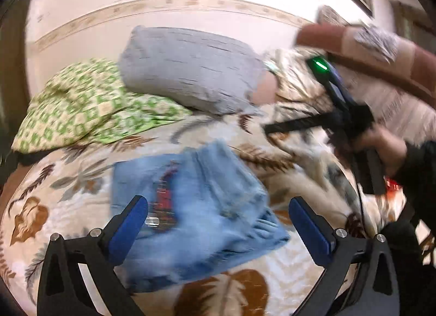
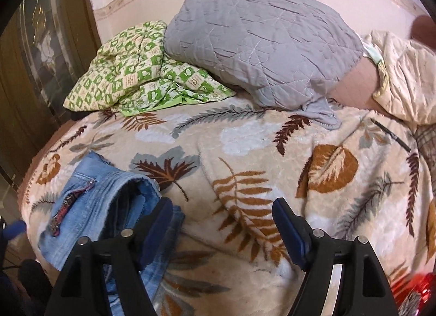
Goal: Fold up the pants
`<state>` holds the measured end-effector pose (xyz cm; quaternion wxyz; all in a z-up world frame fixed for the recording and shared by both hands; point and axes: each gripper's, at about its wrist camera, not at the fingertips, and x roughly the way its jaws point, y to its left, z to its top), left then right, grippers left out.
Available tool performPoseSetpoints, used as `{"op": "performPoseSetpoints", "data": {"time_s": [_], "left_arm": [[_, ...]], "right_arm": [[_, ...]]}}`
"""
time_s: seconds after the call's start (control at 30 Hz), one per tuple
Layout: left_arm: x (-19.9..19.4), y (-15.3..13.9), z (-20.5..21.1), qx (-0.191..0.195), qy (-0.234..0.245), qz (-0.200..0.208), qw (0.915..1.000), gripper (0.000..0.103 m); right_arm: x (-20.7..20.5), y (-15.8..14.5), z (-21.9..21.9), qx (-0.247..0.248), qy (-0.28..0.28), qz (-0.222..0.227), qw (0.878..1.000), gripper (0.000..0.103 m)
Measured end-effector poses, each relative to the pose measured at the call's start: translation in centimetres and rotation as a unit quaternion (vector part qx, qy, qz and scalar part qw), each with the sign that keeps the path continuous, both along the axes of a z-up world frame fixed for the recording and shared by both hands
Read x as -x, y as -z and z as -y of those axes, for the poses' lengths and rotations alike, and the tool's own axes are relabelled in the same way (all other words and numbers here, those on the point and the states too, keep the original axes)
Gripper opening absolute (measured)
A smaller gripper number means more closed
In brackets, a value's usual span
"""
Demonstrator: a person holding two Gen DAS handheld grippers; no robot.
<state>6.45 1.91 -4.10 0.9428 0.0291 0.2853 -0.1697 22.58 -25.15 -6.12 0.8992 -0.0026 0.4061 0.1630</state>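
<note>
Both tongs, your left tongs [image 1: 218, 219] and right tongs [image 2: 223, 219], stand apart and empty, since the jeans [image 1: 196, 207] already lie folded compactly on the bed [image 2: 259, 147].

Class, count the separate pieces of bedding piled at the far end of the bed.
3: a green-checked quilt at left, a grey quilted cover in the middle, a cream quilt at right. More may lie underneath.

Open ground: bare stretch of my leaf-print blanket [image 2: 245, 152] ahead of my right gripper [image 2: 222, 223].
Left barrier: folded jeans [image 2: 103, 207] beside it.
Far barrier: grey quilt [image 2: 259, 43], green checked cloth [image 2: 130, 70].
Stray obstacle: pen [image 2: 389, 134].
</note>
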Motion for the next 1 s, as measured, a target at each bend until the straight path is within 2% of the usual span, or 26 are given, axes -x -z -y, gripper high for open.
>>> {"op": "performPoseSetpoints", "data": {"time_s": [0.1,0.2,0.37,0.5,0.73,0.8,0.87,0.93,0.97,1.0], "left_arm": [[-2.3,-0.4,-3.5,0.040,-0.027,-0.035,0.9982,0.103],[-4.8,0.2,-6.7,0.085,-0.059,-0.075,0.9918,0.103],[-9.8,2.1,-11.2,0.158,-0.096,-0.144,0.9722,0.103],[-13.5,3.5,-12.6,0.187,-0.093,-0.193,0.9588,0.103],[-19.9,7.7,-13.0,0.224,-0.086,-0.294,0.9253,0.103],[-20.9,8.7,-12.9,0.231,-0.093,-0.308,0.9182,0.103],[-21.4,9.1,-12.6,0.237,-0.086,-0.317,0.9142,0.103],[-21.6,9.2,-12.2,0.233,-0.078,-0.319,0.9154,0.103],[-21.6,9.1,-12.1,0.228,-0.074,-0.316,0.9179,0.103],[-21.6,9.0,-12.0,0.225,-0.069,-0.313,0.9200,0.102]], "right_arm": [[0.6,-0.3,-0.1,-0.025,-0.008,-0.008,1.000,0.079],[1.5,-0.5,-0.8,-0.044,-0.031,-0.018,0.998,0.080],[3.7,-0.2,-3.4,-0.059,-0.079,-0.038,0.994,0.081],[5.3,0.8,-5.3,-0.086,-0.101,-0.061,0.989,0.081],[6.3,3.2,-8.0,-0.131,-0.108,-0.090,0.981,0.081],[6.2,3.8,-8.8,-0.140,-0.107,-0.096,0.980,0.081],[6.0,4.4,-9.4,-0.154,-0.110,-0.102,0.977,0.081],[5.7,4.9,-10.0,-0.157,-0.109,-0.105,0.976,0.081],[5.6,5.2,-10.2,-0.159,-0.108,-0.108,0.975,0.075],[5.6,5.4,-10.3,-0.162,-0.109,-0.110,0.975,0.057]]}}
